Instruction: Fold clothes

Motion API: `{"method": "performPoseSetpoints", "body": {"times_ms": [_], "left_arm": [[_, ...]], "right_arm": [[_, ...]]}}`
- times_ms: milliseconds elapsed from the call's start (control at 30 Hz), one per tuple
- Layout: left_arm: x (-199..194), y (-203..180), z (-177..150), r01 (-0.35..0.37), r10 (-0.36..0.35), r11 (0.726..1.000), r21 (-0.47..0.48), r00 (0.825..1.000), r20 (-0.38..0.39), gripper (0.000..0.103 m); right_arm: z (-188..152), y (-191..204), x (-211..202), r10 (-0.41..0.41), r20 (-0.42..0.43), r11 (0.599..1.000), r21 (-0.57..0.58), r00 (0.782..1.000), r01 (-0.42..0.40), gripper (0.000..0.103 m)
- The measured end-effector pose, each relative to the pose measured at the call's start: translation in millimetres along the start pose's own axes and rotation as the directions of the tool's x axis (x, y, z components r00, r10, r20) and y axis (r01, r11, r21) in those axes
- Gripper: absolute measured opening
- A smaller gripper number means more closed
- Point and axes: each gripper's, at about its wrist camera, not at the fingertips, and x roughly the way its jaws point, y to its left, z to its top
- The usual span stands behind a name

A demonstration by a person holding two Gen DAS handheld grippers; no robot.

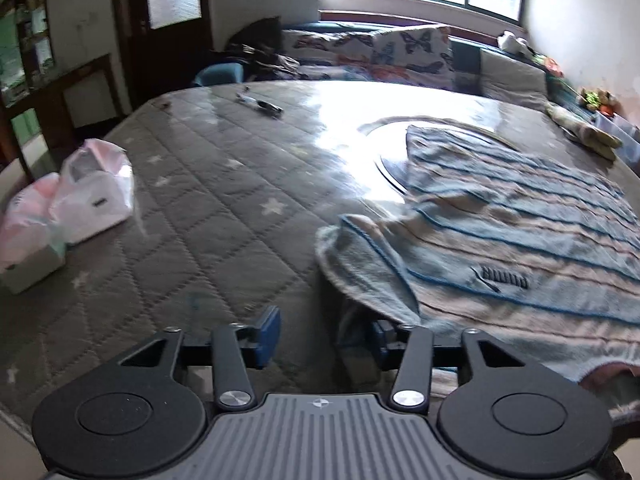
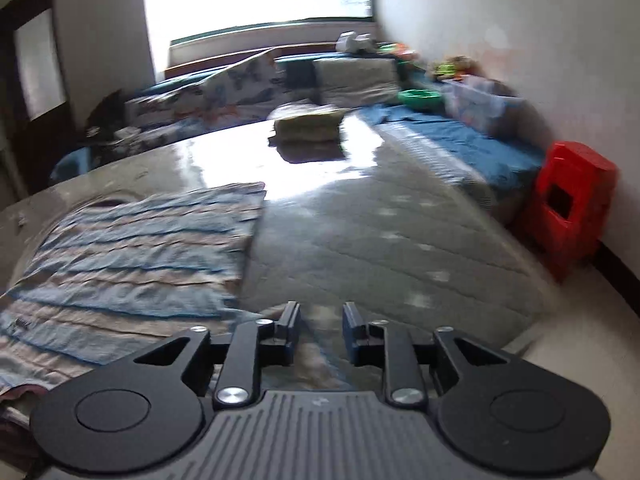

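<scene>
A blue, pink and grey striped shirt (image 1: 520, 232) lies spread on the grey quilted table cover (image 1: 200, 208). Its left sleeve (image 1: 360, 264) lies folded near the front edge. My left gripper (image 1: 324, 336) is open low over the table, its right finger under or against the sleeve's edge. In the right wrist view the shirt (image 2: 132, 248) lies to the left. My right gripper (image 2: 320, 328) is open just past the shirt's right front corner, with nothing between its jaws.
Plastic bags over white boxes (image 1: 68, 208) sit at the table's left. A dark pen-like object (image 1: 260, 104) lies far left. A folded cloth pile (image 2: 308, 124) sits at the far side. A red plastic stool (image 2: 568, 204) stands right of the table.
</scene>
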Motion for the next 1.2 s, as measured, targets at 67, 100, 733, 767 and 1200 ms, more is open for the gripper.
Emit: {"method": "performPoseSetpoints", "body": {"times_ms": [67,100,733,767,1200], "left_arm": [[-2.0,3.4,4.4,-0.024,0.025,1.0,-0.011,1.0,0.012,0.054],[-2.9,5.1,6.6,-0.037,0.037,0.999,-0.017,0.999,0.018,0.057],[-11.6,33.0,29.4,-0.148,0.151,0.97,-0.195,0.988,0.003,0.085],[-11.2,36.6,27.7,-0.154,0.157,0.966,-0.21,0.988,-0.004,0.086],[-22.7,65.3,25.8,-0.269,0.282,0.922,-0.278,0.959,0.008,0.091]], "right_arm": [[5.2,14.2,16.4,0.043,-0.018,0.998,-0.041,0.999,-0.044,0.027],[8.2,21.6,25.8,0.065,-0.027,0.996,-0.063,0.998,-0.067,0.029],[35.1,61.2,118.2,0.185,-0.118,0.967,-0.153,0.976,-0.202,0.033],[35.0,62.5,118.3,0.187,-0.118,0.967,-0.155,0.975,-0.204,0.033],[35.8,61.7,120.9,0.178,-0.11,0.969,-0.155,0.978,-0.194,0.039]]}}
